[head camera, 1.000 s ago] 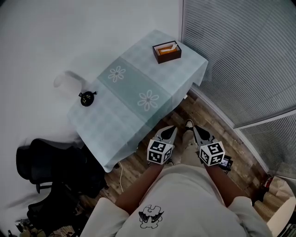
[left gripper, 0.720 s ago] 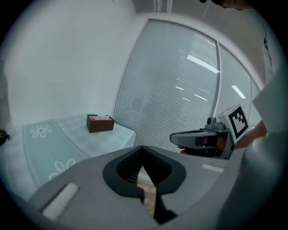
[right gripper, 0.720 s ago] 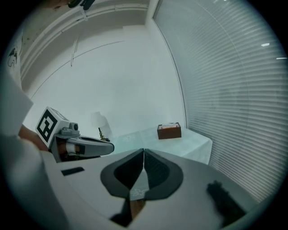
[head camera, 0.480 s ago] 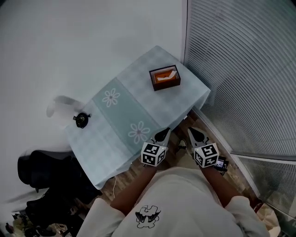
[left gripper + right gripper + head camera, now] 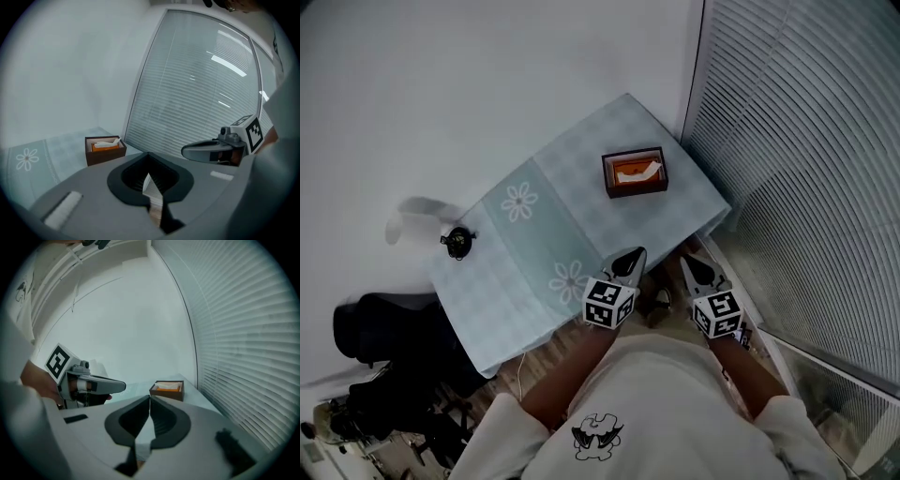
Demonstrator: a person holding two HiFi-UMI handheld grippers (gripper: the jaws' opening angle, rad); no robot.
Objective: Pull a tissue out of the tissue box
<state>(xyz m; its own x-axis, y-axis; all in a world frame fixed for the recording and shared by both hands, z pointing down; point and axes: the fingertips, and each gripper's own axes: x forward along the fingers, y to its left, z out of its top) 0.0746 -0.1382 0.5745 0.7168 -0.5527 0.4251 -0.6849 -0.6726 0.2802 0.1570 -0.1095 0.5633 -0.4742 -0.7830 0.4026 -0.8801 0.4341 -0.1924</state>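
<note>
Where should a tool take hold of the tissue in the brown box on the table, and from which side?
Probably the raised white tuft of the tissue that sticks out of the open top of the box. Come from above: the box walls ring it on every side, leaving only the top free.

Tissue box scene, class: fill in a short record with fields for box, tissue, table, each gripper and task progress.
tissue box: brown, open-topped, far end of the table, by the blinds
tissue: white, sticking up from the box
table: pale checked cloth with flower prints
left gripper: shut, empty, short of the box
right gripper: shut, empty, short of the box
progress: tissue not yet pulled
</note>
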